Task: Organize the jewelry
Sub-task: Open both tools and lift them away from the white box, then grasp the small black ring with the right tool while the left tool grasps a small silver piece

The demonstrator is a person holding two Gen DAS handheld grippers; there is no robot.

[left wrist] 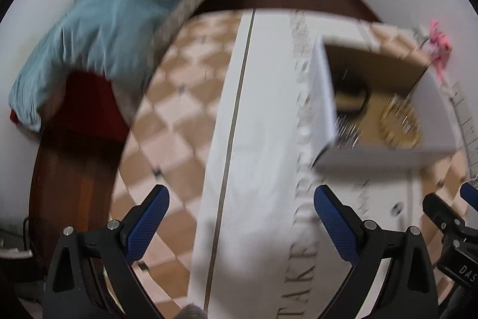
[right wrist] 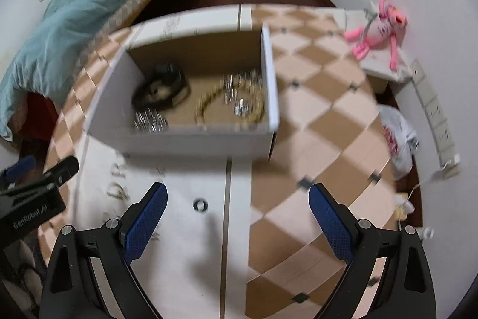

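A white open-topped box (right wrist: 185, 139) with a brown inside stands on the table. In it lie a black bracelet (right wrist: 161, 88), a gold bead necklace (right wrist: 230, 106) and a small silver piece (right wrist: 149, 120). A small dark ring (right wrist: 200, 204) lies on the white runner in front of the box, just beyond my right gripper (right wrist: 237, 199), which is open and holds nothing. My left gripper (left wrist: 241, 199) is open too, empty, over the white runner (left wrist: 257, 109) left of the box (left wrist: 322, 97). The left wrist view is blurred.
The table has a tan and cream chequered cloth (right wrist: 322, 115). A pink plush toy (right wrist: 379, 26) sits at the back right and a plastic bag (right wrist: 397, 136) hangs past the right edge. A bed with a teal blanket (left wrist: 110, 20) stands to the left, above dark wood floor.
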